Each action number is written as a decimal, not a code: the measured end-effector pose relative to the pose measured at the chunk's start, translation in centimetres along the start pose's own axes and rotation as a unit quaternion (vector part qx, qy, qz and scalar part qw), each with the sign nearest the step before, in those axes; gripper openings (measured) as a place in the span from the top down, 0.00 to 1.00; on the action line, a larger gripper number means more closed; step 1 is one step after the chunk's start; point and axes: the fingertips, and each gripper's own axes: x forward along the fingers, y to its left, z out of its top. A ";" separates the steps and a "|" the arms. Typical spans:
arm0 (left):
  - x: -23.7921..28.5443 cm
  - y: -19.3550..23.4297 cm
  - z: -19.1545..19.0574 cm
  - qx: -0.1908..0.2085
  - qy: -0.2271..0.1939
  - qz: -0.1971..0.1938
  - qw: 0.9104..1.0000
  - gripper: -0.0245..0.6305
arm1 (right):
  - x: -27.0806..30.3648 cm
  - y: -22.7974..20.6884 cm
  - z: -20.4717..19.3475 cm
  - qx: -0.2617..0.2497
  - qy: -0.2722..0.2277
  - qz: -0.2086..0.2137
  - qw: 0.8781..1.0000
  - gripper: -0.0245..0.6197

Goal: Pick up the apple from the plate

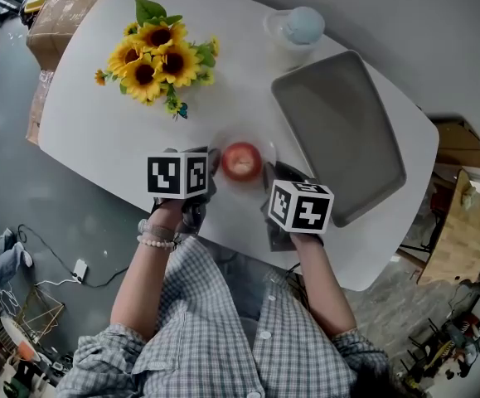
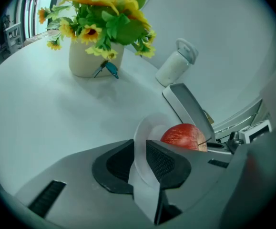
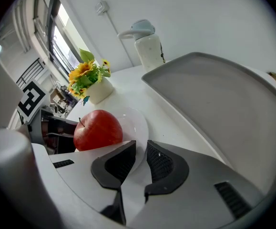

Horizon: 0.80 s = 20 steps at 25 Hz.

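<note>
- White tabletop (image 1: 99,123), rounded corners, grey floor around it; seen steeply from above in the head view.
- Left gripper (image 2: 140,149): fingers (image 2: 165,162) closed down on the rim of a thin, white, translucent plate (image 2: 145,128). The rim runs straight through the narrow slot between the two dark ribbed pads.
- Right gripper (image 3: 140,149): same story. Fingers (image 3: 162,163) pinched on the plate's rim, which passes between the pads.
- Head view: left gripper (image 1: 213,166) on the plate's left side, right gripper (image 1: 274,172) on its lower right side.
- Apple (image 1: 241,160), red, sits on the plate between the two grippers, at frame centre. Neither set of fingers touches it.
- Left gripper view: apple (image 2: 183,136) just beyond the right-hand pad. Right gripper view: apple (image 3: 98,129) at left of centre, stem up, resting on the plate (image 3: 137,123).
- Marker cubes on the grippers: one at (image 1: 177,174), one at (image 1: 302,206).
- Beaded bracelet (image 1: 157,237) on the left wrist; checked shirt (image 1: 223,322) fills the bottom of the frame.
- Grey tray (image 1: 339,131), right of the plate, close beside it, running toward the upper right.
- White lidded jug (image 1: 293,27) past the tray's far end, top of frame.
- Sunflowers (image 1: 157,56) in a pale vase (image 2: 97,56), upper left, well apart from the plate.
- Cardboard box (image 1: 61,11) at the upper left corner, off the tabletop's edge.
</note>
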 end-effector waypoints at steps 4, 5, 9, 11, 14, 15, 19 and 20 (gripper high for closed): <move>0.2 0.2 0.0 0.010 0.001 -0.004 1.000 0.85 | 0.1 0.1 0.1 -0.009 -0.011 -0.004 1.000 0.84; 0.2 0.2 -0.1 0.013 0.001 -0.007 1.000 0.85 | 0.1 0.0 0.1 -0.011 -0.015 -0.004 1.000 0.84; 0.2 0.3 -0.1 0.031 -0.001 -0.024 0.999 0.85 | 0.1 0.0 0.2 -0.016 -0.033 -0.002 0.999 0.84; 0.0 0.2 -0.1 0.041 -0.001 -0.035 0.999 0.85 | 0.2 0.0 0.3 -0.014 -0.040 0.000 0.999 0.84; -0.3 0.1 0.0 0.059 -0.006 -0.044 0.997 0.85 | 0.1 -0.1 0.6 -0.022 -0.052 -0.008 0.998 0.84; -0.6 0.1 0.0 0.065 -0.007 -0.043 0.997 0.85 | 0.0 -0.2 0.7 -0.027 -0.058 -0.013 0.998 0.84; -1.7 0.8 0.3 0.079 -0.020 -0.028 0.996 0.85 | -1.1 -0.4 1.6 -0.040 -0.085 -0.030 0.995 0.84; -2.1 0.9 0.4 0.082 -0.027 -0.027 0.996 0.85 | -1.6 -0.3 1.9 -0.048 -0.094 -0.033 0.994 0.84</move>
